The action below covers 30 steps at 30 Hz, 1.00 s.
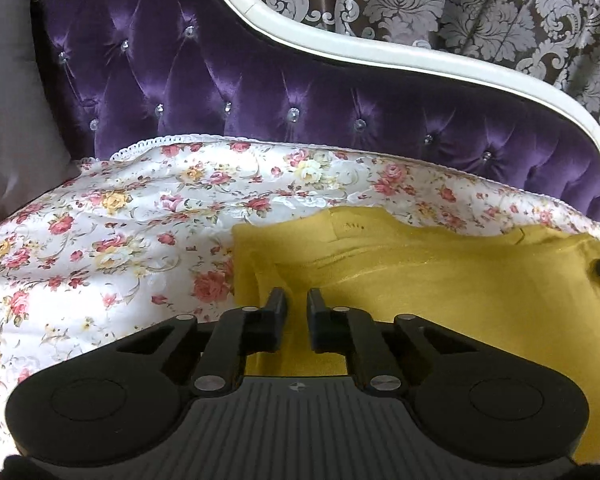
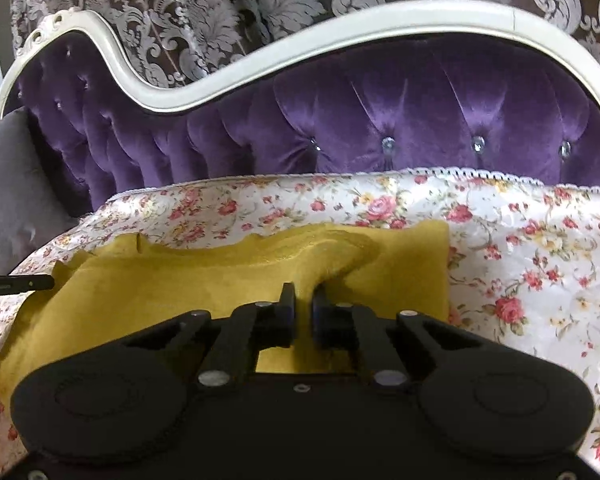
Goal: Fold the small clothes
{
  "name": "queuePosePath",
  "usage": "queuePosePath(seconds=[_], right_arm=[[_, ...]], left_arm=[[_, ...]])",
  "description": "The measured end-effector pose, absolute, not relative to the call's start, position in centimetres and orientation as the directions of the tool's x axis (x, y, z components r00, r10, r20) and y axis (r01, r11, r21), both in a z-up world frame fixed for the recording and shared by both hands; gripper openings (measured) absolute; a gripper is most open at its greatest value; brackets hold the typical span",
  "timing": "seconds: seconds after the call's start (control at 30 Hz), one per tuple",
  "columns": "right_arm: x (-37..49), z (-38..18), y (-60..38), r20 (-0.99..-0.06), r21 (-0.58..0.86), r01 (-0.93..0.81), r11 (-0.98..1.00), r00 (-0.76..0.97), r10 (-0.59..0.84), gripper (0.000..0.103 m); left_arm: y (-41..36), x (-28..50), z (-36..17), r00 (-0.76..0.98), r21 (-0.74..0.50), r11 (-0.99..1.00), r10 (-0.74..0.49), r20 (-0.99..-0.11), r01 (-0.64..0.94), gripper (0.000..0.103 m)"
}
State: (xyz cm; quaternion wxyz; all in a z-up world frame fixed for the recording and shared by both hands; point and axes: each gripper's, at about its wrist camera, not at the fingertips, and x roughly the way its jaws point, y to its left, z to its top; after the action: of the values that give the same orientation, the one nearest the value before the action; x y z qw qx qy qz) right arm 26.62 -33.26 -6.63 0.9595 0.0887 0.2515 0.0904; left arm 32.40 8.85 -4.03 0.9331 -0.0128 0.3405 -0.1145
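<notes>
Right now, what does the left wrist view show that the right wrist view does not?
Only the left view: the left gripper pinching the yellow cloth near its left edge. Only the right view: the right gripper pinching a raised fold near the cloth's right edge, and the sofa's carved frame end. Both: the cloth on the floral cover, the purple sofa back, the curtain, a grey cushion.

Soft, even indoor light gives faint shadows. Sheen glints on the purple velvet backrest (image 1: 228, 76). Fisheye edges bend, perhaps slightly blurred.
</notes>
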Motion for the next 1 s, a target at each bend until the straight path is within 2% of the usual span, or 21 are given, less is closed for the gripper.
queuePosePath(seconds=[0.2, 0.33, 0.4, 0.43, 0.47, 0.5, 0.6, 0.73, 0.87, 1.0], right_arm=[[26.8, -6.6, -32.9, -0.466, 0.215, -0.136, 0.967, 0.856, 0.224, 0.014], [27.2, -7.0, -32.9, -0.48, 0.224, -0.132, 0.966, 0.848, 0.227, 0.014], [27.3, -7.2, -32.9, -0.482, 0.229, -0.131, 0.964, 0.846, 0.23, 0.014], [27.2, -7.2, -32.9, -0.482, 0.231, -0.131, 0.964, 0.845, 0.23, 0.014], [27.2, -7.2, -32.9, -0.481, 0.231, -0.13, 0.964, 0.846, 0.23, 0.014], [27.2, -7.2, -32.9, -0.48, 0.23, -0.13, 0.964, 0.847, 0.229, 0.014], [26.9, -7.0, -32.7, -0.47, 0.224, -0.141, 0.964, 0.851, 0.233, 0.013], [26.1, -5.6, -32.9, -0.412, 0.216, -0.136, 0.967, 0.885, 0.216, 0.013], [27.1, -4.3, -33.6, -0.379, 0.21, -0.124, 0.97, 0.904, 0.197, 0.013], [29.2, -4.6, -33.8, -0.403, 0.191, -0.096, 0.977, 0.9, 0.168, 0.012]], left_arm=[[9.1, 33.1, -4.8, 0.73, -0.083, 0.981, -0.184, -0.658, 0.173, 0.012], [9.5, 34.0, -5.2, 0.716, -0.104, 0.986, -0.168, -0.678, 0.132, 0.025], [9.6, 34.4, -5.2, 0.709, -0.124, 0.984, -0.179, -0.682, 0.129, 0.025], [9.5, 34.5, -5.2, 0.708, -0.123, 0.983, -0.182, -0.683, 0.134, 0.024], [9.5, 34.4, -5.1, 0.71, -0.122, 0.982, -0.191, -0.678, 0.147, 0.018], [9.4, 34.3, -5.0, 0.713, -0.12, 0.979, -0.201, -0.671, 0.163, 0.004], [8.7, 33.1, -4.6, 0.75, -0.084, 0.977, -0.204, -0.629, 0.195, 0.003], [8.2, 31.2, -1.9, 0.846, -0.03, 0.979, -0.192, -0.498, 0.204, 0.003], [7.8, 32.8, 0.4, 0.861, -0.026, 0.975, -0.207, -0.465, 0.22, 0.003], [7.0, 35.2, 0.5, 0.869, -0.005, 0.981, -0.176, -0.463, 0.196, 0.003]])
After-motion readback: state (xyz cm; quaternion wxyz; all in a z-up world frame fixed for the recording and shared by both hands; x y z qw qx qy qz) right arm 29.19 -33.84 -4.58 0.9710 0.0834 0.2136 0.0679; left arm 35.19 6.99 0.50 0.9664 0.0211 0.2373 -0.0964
